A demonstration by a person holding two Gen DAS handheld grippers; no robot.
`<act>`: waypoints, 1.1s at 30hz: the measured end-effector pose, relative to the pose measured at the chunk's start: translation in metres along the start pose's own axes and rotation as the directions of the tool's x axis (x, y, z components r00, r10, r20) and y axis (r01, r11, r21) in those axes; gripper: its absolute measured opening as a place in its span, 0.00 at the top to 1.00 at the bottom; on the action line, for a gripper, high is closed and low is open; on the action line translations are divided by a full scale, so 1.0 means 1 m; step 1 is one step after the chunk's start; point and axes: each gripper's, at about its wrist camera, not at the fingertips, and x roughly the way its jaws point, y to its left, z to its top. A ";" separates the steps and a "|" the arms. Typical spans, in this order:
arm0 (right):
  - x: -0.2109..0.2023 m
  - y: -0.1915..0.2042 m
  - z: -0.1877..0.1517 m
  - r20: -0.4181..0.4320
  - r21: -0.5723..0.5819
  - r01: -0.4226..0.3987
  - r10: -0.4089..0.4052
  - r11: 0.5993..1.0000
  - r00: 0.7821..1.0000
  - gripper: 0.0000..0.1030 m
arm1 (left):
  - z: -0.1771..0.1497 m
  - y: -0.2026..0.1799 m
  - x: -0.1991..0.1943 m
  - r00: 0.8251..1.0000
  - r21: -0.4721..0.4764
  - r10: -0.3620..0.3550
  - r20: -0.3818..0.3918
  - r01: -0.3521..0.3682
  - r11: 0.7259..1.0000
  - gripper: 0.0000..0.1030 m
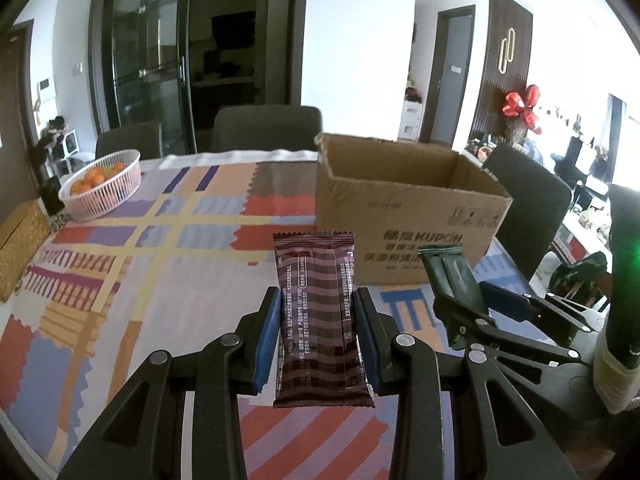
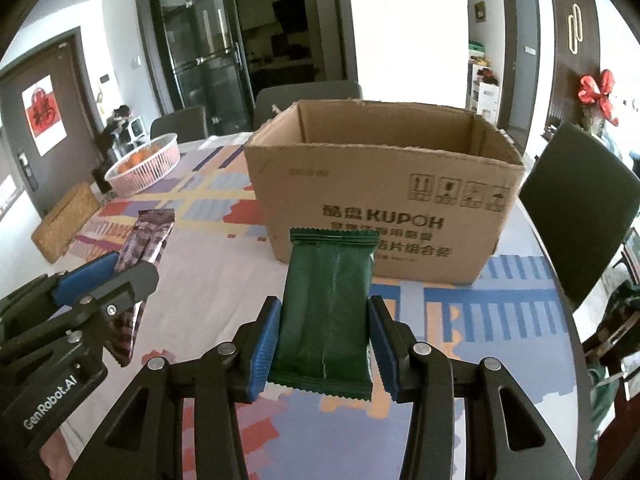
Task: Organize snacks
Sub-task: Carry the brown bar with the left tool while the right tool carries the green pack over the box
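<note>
My left gripper (image 1: 318, 300) is shut on a brown striped snack packet (image 1: 320, 320), held upright above the tablecloth. My right gripper (image 2: 323, 308) is shut on a dark green snack packet (image 2: 326, 312), also upright. An open cardboard box (image 2: 380, 200) stands on the table just beyond both packets; its inside floor is hidden. In the left wrist view the box (image 1: 400, 208) is ahead to the right, and the right gripper with the green packet (image 1: 450, 276) is at my right. In the right wrist view the left gripper with the brown packet (image 2: 144, 244) is at the left.
A white basket of oranges (image 1: 102, 184) sits at the far left of the table on the patterned tablecloth (image 1: 160, 280). A woven box (image 1: 20, 248) lies at the left edge. Dark chairs (image 2: 576, 208) stand around the table.
</note>
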 end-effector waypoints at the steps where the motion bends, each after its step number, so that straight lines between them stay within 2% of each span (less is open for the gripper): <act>1: -0.003 -0.002 0.001 0.007 0.005 0.001 -0.001 1.000 1.000 0.56 | 0.002 -0.003 -0.003 1.000 0.003 -0.004 0.008 0.004 1.000 0.65; 18: -0.049 -0.026 0.024 0.141 0.034 0.040 -0.044 0.999 0.989 0.56 | 0.037 -0.030 -0.024 0.993 0.041 -0.056 0.108 0.052 0.998 0.65; 33: -0.062 -0.044 0.065 0.224 0.040 0.082 -0.089 0.996 0.970 0.56 | 0.080 -0.044 -0.009 0.987 0.065 -0.058 0.152 0.049 0.997 0.65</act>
